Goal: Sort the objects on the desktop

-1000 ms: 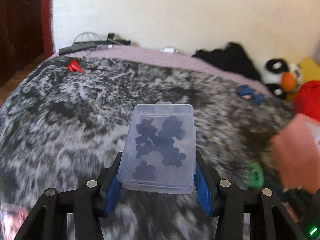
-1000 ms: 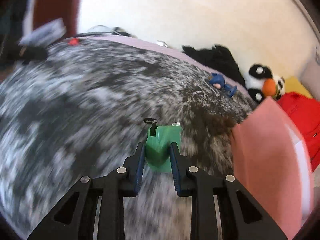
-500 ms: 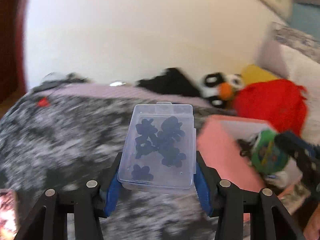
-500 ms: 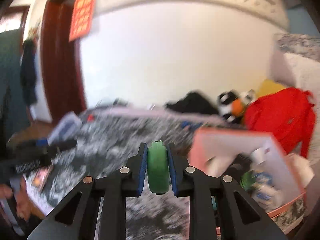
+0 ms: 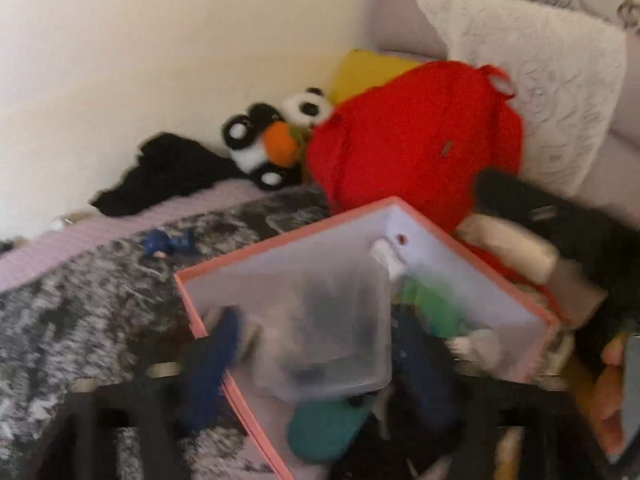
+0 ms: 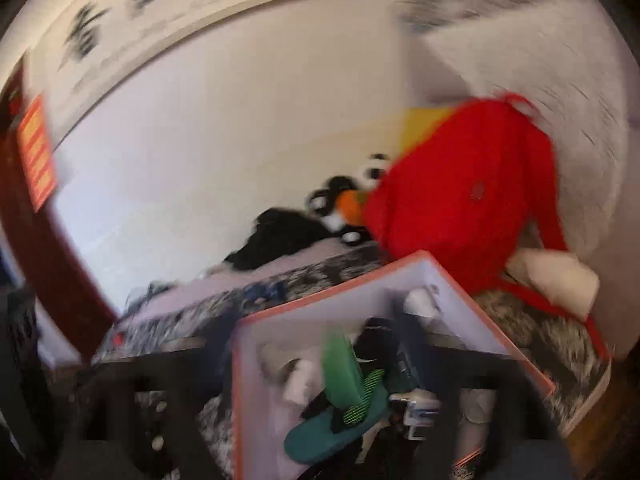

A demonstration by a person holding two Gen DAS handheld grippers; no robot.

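clear plastic case (image 5: 324, 336), one of them, is showing blurred between the two blue pads of the left gripper (image 5: 316, 356) in the left wrist view, over the open pink box (image 5: 280, 248); the jaws have just been opening and are standing wide, the left pad (image 5: 212, 356) set clear of the case's edge, so the case is looking released, though blur is hiding whether it is already resting on the box's contents. dark shapes are showing faintly through its lid, too smeared to count. one teal slipper-like thing (image 5: 324, 428) is lying below the case in the box. behind the box, one red bag (image 5: 416, 144) is leaning by one white pillow (image 5: 532, 72), one black-and-white plush toy (image 5: 272, 144) with an orange beak is sitting by the wall, and one small blue toy (image 5: 168, 242) is lying on the grey mottled blanket (image 5: 72, 320). in the right wrist view, the right gripper (image 6: 320, 360) is also reading as spread, its jaws having just been opening; one green object (image 6: 340, 368) is tilting between them over the same pink box (image 6: 320, 300), apart from both dark fingers as far as the blur is letting me tell. the teal slipper-like thing (image 6: 336, 432) is lying under it, and the red bag (image 6: 460, 200) is standing behind.
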